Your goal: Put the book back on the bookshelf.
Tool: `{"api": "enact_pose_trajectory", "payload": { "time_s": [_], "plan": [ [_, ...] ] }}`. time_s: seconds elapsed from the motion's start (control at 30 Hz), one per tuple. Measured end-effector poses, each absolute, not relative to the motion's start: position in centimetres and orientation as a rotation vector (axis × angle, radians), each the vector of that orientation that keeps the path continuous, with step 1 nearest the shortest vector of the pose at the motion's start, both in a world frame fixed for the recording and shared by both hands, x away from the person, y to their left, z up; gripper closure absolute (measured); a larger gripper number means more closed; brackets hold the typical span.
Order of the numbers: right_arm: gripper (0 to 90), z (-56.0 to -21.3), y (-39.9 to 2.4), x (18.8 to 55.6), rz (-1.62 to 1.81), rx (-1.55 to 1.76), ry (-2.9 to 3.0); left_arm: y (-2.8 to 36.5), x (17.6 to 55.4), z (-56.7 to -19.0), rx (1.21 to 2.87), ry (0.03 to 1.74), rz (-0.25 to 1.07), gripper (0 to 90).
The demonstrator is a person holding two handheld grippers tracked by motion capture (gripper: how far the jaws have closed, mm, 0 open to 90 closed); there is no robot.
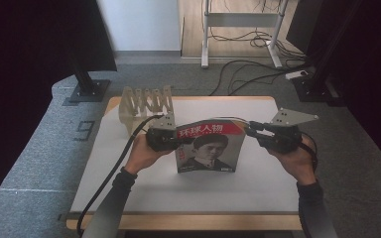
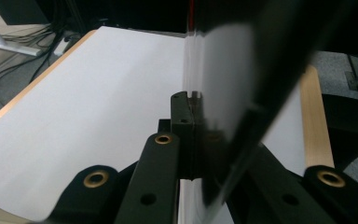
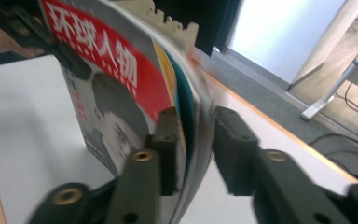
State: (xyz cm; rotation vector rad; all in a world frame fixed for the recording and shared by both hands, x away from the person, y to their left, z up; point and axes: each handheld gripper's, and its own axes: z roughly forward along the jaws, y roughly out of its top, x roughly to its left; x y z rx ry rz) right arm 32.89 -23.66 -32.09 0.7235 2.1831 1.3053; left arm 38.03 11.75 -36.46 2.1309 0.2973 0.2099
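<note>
A magazine [image 1: 208, 148] with a red title band and a portrait on its cover stands upright near the middle of the white table [image 1: 129, 188]. My left gripper [image 1: 176, 141] holds its left edge. In the left gripper view the two jaws of the left gripper [image 2: 193, 121] press together on the glossy magazine [image 2: 223, 70]. My right gripper [image 1: 250, 130] is at the magazine's upper right edge. In the right gripper view the magazine [image 3: 107, 70] bows, and its page edges lie between the jaws of the right gripper [image 3: 198, 121]. One pad lies against the cover and the other stands apart.
A pale wooden accordion-style rack [image 1: 146, 101] stands at the table's back left, behind my left hand. On the grey carpet beyond the table are a black stand base [image 1: 87, 91], loose cables [image 1: 248, 69] and a white desk frame [image 1: 206, 47].
</note>
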Motion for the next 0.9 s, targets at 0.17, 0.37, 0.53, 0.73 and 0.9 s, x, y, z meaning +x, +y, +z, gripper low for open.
{"api": "enact_pose_trajectory", "payload": {
  "time_s": [0.17,0.37,0.53,0.73,0.9],
  "plan": [
    [53.9,-34.3,-24.2,33.2,1.289,0.773,2.185,11.9,38.1,-36.5,2.115,0.328,0.225,86.7],
    [40.1,-37.2,-24.5,33.5,1.259,0.828,2.194,12.7,38.1,-36.1,2.106,0.362,0.246,86.7],
    [30.9,-39.5,-24.8,33.7,1.243,0.869,2.187,13.6,38.0,-35.8,2.099,0.387,0.254,86.8],
    [26.3,-42.0,-25.0,33.6,1.226,0.921,2.194,14.7,37.8,-35.5,2.098,0.420,0.267,87.0],
    [24.9,-43.4,-25.1,33.6,1.230,0.952,2.202,15.9,37.7,-35.1,2.089,0.466,0.286,87.0]
  ]
}}
